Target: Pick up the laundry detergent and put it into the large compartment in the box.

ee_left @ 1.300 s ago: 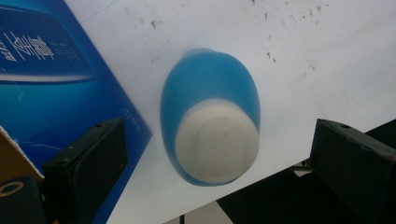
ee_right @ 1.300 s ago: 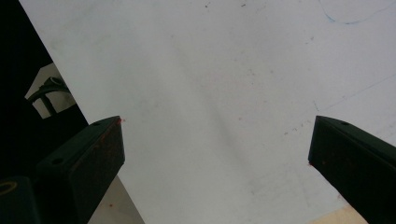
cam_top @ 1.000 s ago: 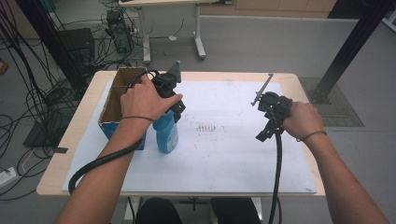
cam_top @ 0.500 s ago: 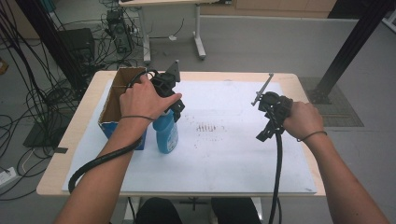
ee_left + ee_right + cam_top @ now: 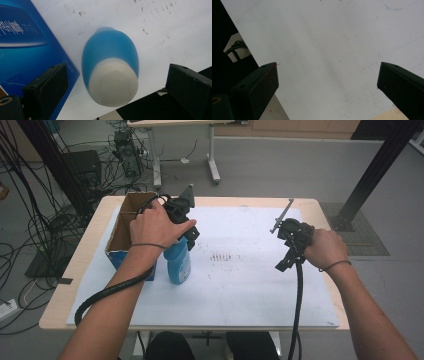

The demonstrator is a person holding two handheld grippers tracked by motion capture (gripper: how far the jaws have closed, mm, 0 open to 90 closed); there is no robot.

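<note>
A blue bottle (image 5: 178,262) with a white cap stands upright on the white sheet (image 5: 240,285), right beside a cardboard box (image 5: 121,227). My left gripper (image 5: 187,237) hovers just over the bottle, pointing down. In the left gripper view the bottle (image 5: 110,50) sits between the two black jaws, which stand wide apart and clear of the white cap (image 5: 113,83); my left gripper (image 5: 116,72) is open. Over the right part of the sheet my right gripper (image 5: 285,260) is held above the bare paper (image 5: 324,37), open with nothing between its jaws (image 5: 327,67).
The open-topped box has a blue printed side (image 5: 25,37) facing the bottle. The wooden table (image 5: 82,255) ends just beyond the sheet on every side. Cables trail from both grippers toward the front edge. Another table and cable clutter stand on the floor behind.
</note>
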